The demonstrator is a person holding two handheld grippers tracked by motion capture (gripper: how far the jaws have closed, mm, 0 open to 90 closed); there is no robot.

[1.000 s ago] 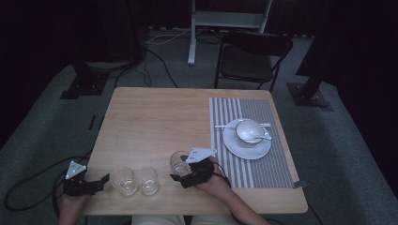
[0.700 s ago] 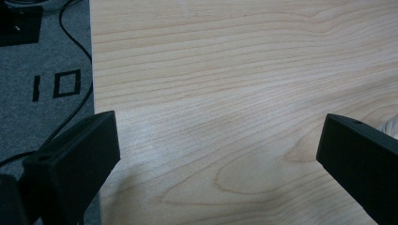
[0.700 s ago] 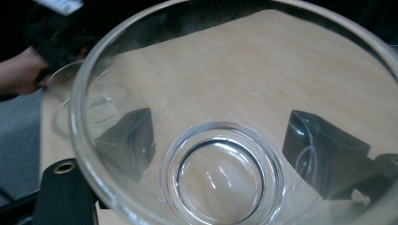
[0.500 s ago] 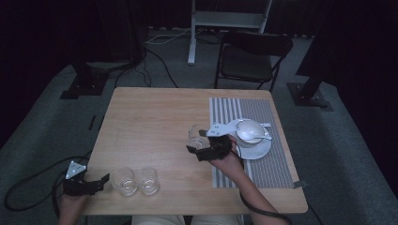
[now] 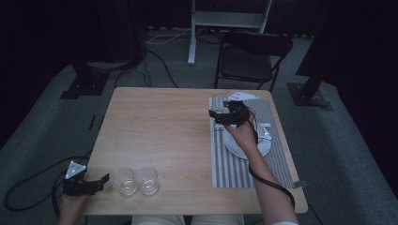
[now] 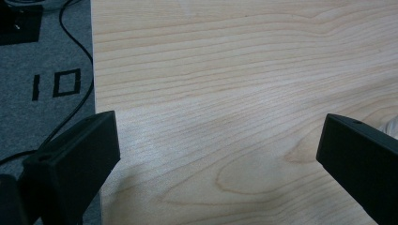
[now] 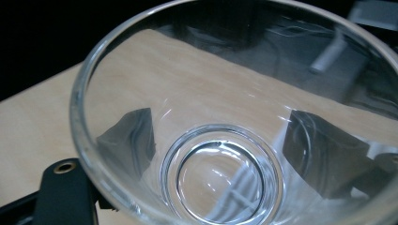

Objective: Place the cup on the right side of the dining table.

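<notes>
My right gripper [image 5: 219,112] is shut on a clear drinking glass [image 5: 218,104] and holds it over the far left corner of the striped placemat [image 5: 234,164]. In the right gripper view the glass [image 7: 225,154] sits between my two jaws, seen through its wall. Two more clear glasses [image 5: 125,181] [image 5: 148,180] stand side by side near the table's front edge. My left gripper [image 5: 101,181] rests open just left of them at the front left corner, nothing between its fingers [image 6: 75,164].
A white plate [image 5: 263,147] with a bowl and cutlery lies on the placemat, partly under my right hand. A folding chair [image 5: 251,58] stands behind the wooden table [image 5: 159,126]. Cables and stand bases lie on the grey floor.
My right gripper has carried one glass from beside the other two at the front edge up and to the right, to the placemat's far left corner. The left gripper has stayed put.
</notes>
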